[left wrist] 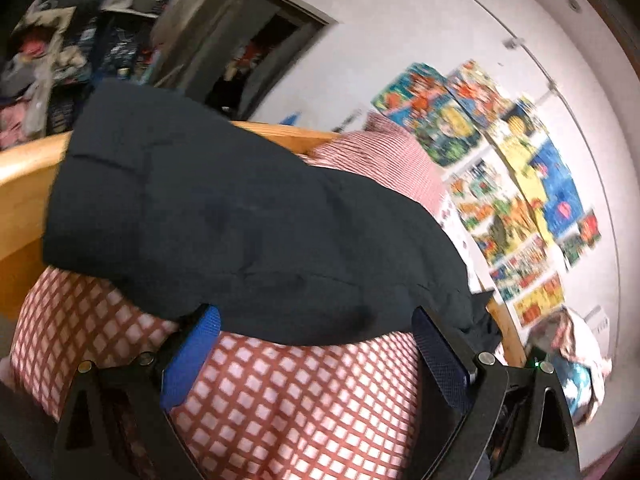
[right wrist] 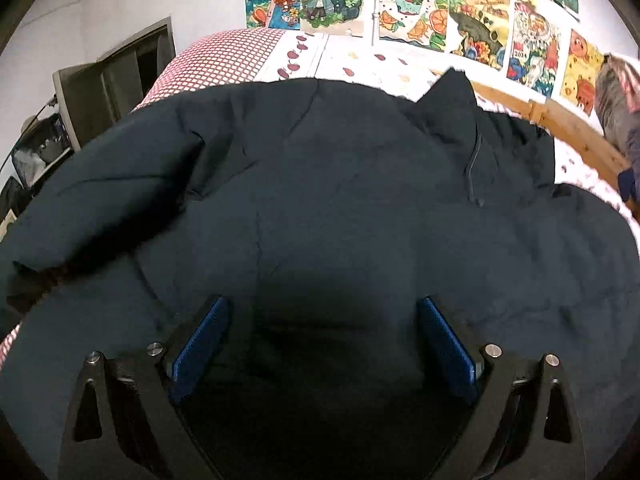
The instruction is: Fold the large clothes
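A large dark navy padded jacket (right wrist: 320, 200) lies spread on a bed, collar and a drawcord toward the far right. In the left wrist view the jacket (left wrist: 224, 224) drapes over the red-and-white checked quilt (left wrist: 288, 400). My left gripper (left wrist: 316, 320) is open, its blue pads at the jacket's near hem, over the quilt. My right gripper (right wrist: 322, 312) is open just above the jacket's middle, holding nothing. A sleeve lies folded across at the left (right wrist: 100, 208).
A wooden bed frame (left wrist: 28, 168) runs behind the jacket, and its rail (right wrist: 560, 120) shows at the right. Colourful posters (right wrist: 440, 12) cover the white wall. A dark doorway (left wrist: 260, 48) and cluttered shelves (left wrist: 60, 60) stand beyond the bed. Bundled fabric (left wrist: 576, 360) sits at the right.
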### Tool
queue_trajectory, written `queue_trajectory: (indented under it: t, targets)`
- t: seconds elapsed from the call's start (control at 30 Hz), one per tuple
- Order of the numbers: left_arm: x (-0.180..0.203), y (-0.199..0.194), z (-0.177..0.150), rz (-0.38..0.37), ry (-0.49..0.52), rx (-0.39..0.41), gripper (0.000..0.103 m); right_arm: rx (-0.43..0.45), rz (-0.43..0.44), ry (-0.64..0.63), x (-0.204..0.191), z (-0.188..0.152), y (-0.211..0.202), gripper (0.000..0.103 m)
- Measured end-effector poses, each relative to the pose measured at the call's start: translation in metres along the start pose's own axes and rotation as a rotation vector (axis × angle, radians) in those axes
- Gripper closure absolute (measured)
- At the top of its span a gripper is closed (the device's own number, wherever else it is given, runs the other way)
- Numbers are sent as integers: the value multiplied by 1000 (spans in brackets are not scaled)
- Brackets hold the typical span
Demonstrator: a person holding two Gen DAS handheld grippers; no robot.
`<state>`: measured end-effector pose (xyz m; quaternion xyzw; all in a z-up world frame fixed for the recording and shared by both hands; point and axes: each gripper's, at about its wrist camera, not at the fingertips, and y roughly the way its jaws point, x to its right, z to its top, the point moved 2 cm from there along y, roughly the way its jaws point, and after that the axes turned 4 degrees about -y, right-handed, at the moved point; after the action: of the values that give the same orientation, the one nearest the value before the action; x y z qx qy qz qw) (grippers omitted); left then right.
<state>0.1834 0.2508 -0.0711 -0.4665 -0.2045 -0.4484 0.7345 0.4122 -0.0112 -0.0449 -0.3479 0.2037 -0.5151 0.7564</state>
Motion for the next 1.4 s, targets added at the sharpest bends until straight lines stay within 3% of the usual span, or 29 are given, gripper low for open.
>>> queue_trajectory:
  t: [0.2,0.33,0.63,0.7,0.77,0.8,0.87,0.93,1.13,1.23,1.4]
  targets:
    - [-15,-5,-13,73,-61,51,7,19,1,2,-4,-11,3,6]
    - [-25,-11,-19,51,-114,67,6,27,21,15,3,-13,6,6]
    - [-39,9,-1,45,-233,101,7,30,36,30,8,-13,10,5]
    - [-36,7,0,41,-218,130,22,31,36,31,8,-13,11,5]
    - [-34,6,3,50,-198,150,53,31,37,31,8,-13,11,5]
    - [-33,5,4,52,-188,156,61,31,37,32,9,-13,11,5]
    - [-29,1,10,42,-156,175,85,31,37,33,8,-13,11,5]
    - [-12,-10,17,16,-76,233,93,31,38,34,9,-13,12,5]
    - [58,-43,52,-127,128,347,96,39,53,49,10,-13,10,5]
    - [100,-55,65,-201,279,336,96,43,73,82,17,-9,-3,5]
    - [163,-73,61,-343,481,290,96,90,100,194,45,-11,-36,5]
